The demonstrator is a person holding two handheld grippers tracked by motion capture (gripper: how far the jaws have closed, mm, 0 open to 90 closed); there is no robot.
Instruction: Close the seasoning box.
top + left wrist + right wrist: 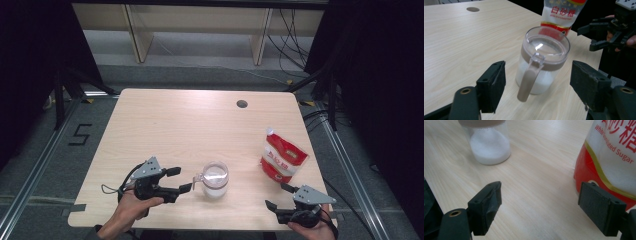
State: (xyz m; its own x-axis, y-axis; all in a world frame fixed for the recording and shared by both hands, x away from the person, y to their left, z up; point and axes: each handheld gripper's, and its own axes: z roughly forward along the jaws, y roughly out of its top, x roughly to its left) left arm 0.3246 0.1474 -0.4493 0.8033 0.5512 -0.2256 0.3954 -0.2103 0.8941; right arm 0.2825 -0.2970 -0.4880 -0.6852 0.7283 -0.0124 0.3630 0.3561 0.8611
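— What's the left gripper [182,179] up to down there, lower left of centre in the high view?

— Its jaws are spread wide, nothing pinched. They point at the sugar jar [216,180], and the handle [529,78] sticks out toward them. In the left gripper view the handle stands in the gap between the two black pads [492,83], touching neither.

— And the jar itself?

— Upright on the table [175,125], near the front edge, just below the middle of the high view. Clear sides, a brown band round the top, white sugar in the bottom part.

— The other hand?

— The right gripper [278,196] sits at the lower right, jaws also apart and empty. In the right gripper view one pad [601,207] is close in front of the sugar bag [609,157]; I can't tell whether they touch.

— Where's that bag?

— Standing at the right side of the table, red and white, well apart from the jar and just above the right gripper in the high view.
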